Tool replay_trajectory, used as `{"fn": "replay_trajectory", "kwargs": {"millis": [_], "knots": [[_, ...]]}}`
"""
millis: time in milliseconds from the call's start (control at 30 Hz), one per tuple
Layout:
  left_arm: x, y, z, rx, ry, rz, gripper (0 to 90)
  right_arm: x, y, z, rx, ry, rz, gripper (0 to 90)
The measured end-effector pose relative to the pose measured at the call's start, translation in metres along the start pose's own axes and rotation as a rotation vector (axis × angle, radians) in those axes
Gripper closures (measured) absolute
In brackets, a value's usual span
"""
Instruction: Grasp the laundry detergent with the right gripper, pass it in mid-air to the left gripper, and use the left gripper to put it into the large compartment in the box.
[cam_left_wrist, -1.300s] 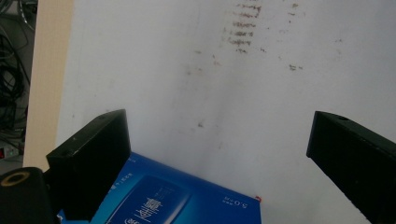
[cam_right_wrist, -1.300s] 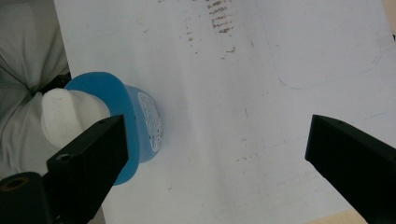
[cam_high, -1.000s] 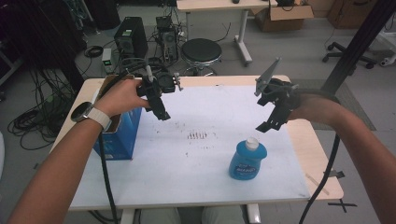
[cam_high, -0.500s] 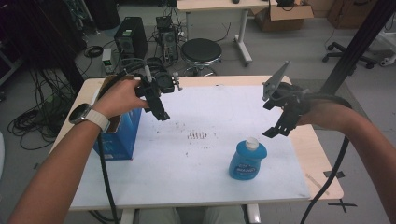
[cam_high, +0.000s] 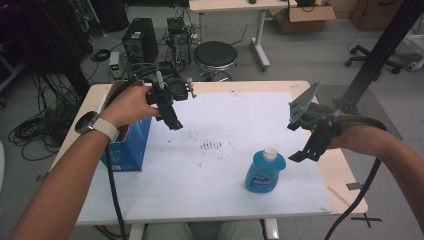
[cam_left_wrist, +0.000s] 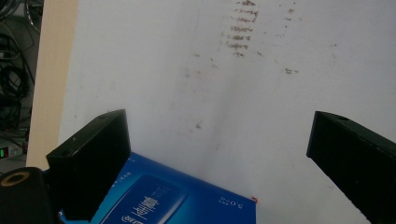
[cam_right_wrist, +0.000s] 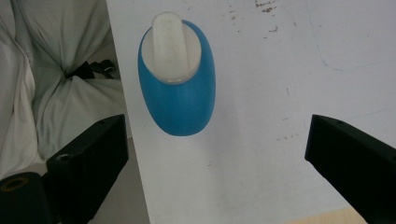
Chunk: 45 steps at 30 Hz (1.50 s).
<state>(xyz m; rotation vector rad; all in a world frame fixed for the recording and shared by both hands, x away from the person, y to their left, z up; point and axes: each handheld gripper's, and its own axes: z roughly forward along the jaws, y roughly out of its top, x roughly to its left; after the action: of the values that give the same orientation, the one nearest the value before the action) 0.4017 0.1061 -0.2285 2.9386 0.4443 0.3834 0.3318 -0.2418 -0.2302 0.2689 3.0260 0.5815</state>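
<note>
At the far left of the high view, a blue carton (cam_high: 131, 150) is standing on the white tabletop (cam_high: 220, 200), near its left edge. The person's left hand (cam_high: 131, 104) is holding the left gripper (cam_high: 172, 121) in the air just above and to the right of that carton, its jaws pointing down toward the table. In the left gripper view its two black jaws are standing wide apart with nothing between them, and the carton's printed blue face (cam_left_wrist: 177, 200) is showing below them against the white surface. A patch of dark smudges (cam_high: 211, 145) is lying near the middle of the tabletop. Right of it, toward the front, a blue dish-soap bottle (cam_high: 265, 171) with a white cap (cam_high: 270, 152) is standing upright. The right gripper (cam_high: 305, 154) is hovering just to the bottle's right, apart from it, held by the person's right hand. In the right gripper view its jaws are gaping wide and empty, and the bottle (cam_right_wrist: 180, 91) is sitting ahead of them, nearer the left jaw.
</note>
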Motion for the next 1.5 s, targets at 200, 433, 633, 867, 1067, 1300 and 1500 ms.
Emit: {"fn": "replay_trajectory", "kwargs": {"millis": [200, 433, 633, 867, 1067, 1300, 1500], "knots": [[-0.001, 0.000, 0.000, 0.002, 0.001, -0.002, 6.8, 0.002, -0.006, 0.005, -0.008, 0.012, -0.001, 6.1], [0.000, 0.000, 0.002, 0.008, 0.000, -0.004, 6.8, 0.003, -0.013, 0.014, -0.029, 0.029, 0.001, 6.0], [-0.001, -0.001, 0.004, 0.007, -0.002, -0.006, 6.8, 0.004, -0.016, 0.020, -0.038, 0.034, 0.002, 6.1], [-0.001, -0.001, 0.005, 0.008, -0.006, -0.005, 6.8, 0.003, -0.022, 0.031, -0.057, 0.047, 0.010, 6.0], [-0.002, -0.002, 0.007, 0.009, -0.007, -0.005, 6.8, 0.003, -0.025, 0.035, -0.080, 0.051, 0.012, 6.0], [-0.002, -0.002, 0.006, 0.005, -0.006, -0.009, 6.8, 0.003, -0.031, 0.043, -0.131, 0.055, 0.008, 6.1], [-0.002, -0.002, 0.006, 0.009, -0.006, -0.011, 6.8, 0.003, -0.036, 0.050, -0.149, 0.058, 0.012, 6.1]]}}
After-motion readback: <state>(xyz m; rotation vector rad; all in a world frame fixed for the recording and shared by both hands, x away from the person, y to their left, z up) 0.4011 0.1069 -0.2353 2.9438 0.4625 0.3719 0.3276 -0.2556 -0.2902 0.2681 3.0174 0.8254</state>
